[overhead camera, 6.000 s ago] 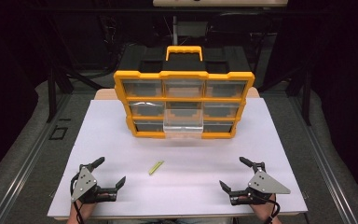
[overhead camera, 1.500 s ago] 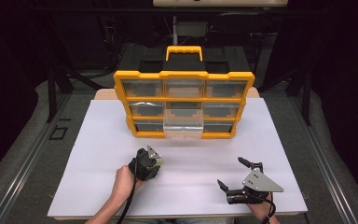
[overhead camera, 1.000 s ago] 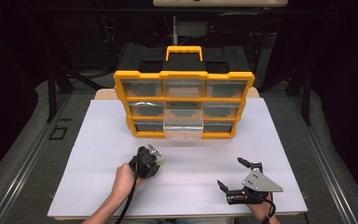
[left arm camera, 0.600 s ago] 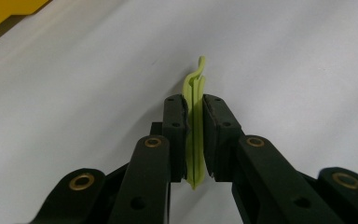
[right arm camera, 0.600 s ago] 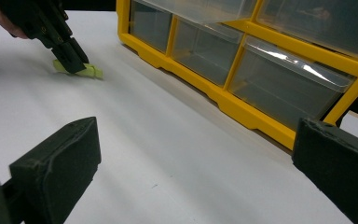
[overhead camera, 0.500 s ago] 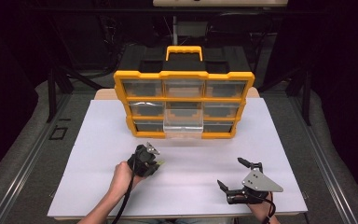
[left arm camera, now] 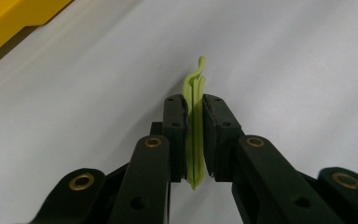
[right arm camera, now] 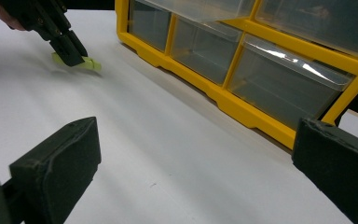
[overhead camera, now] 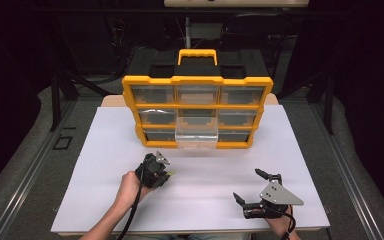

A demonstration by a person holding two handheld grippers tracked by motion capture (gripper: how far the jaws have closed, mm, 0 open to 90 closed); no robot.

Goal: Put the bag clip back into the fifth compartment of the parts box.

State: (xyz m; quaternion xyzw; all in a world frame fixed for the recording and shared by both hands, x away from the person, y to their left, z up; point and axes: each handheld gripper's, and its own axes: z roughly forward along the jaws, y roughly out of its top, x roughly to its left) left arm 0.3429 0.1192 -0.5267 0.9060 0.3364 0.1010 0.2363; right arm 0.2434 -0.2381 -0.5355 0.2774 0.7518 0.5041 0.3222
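Your left gripper is clenched on a thin lime-green plastic strip. In the left gripper view the strip stands on edge between the two black jaws at the centre of the frame, and its curled tip pokes out above them toward the upper middle. In the high view that gripper sits left of centre on the white tabletop, just below the yellow organiser, with a sliver of the green strip showing at its right edge. Whether the strip touches the table or rides just above it cannot be told.

Your right gripper lies at the lower right of the high view, well apart from the left one, with its jaws spread wide and nothing between them. In the right gripper view the two pads frame the bottom corners, the left gripper and the strip appear at the upper left, and the organiser's clear drawers run across the upper right. The middle drawer of the bottom row is pulled out toward you.
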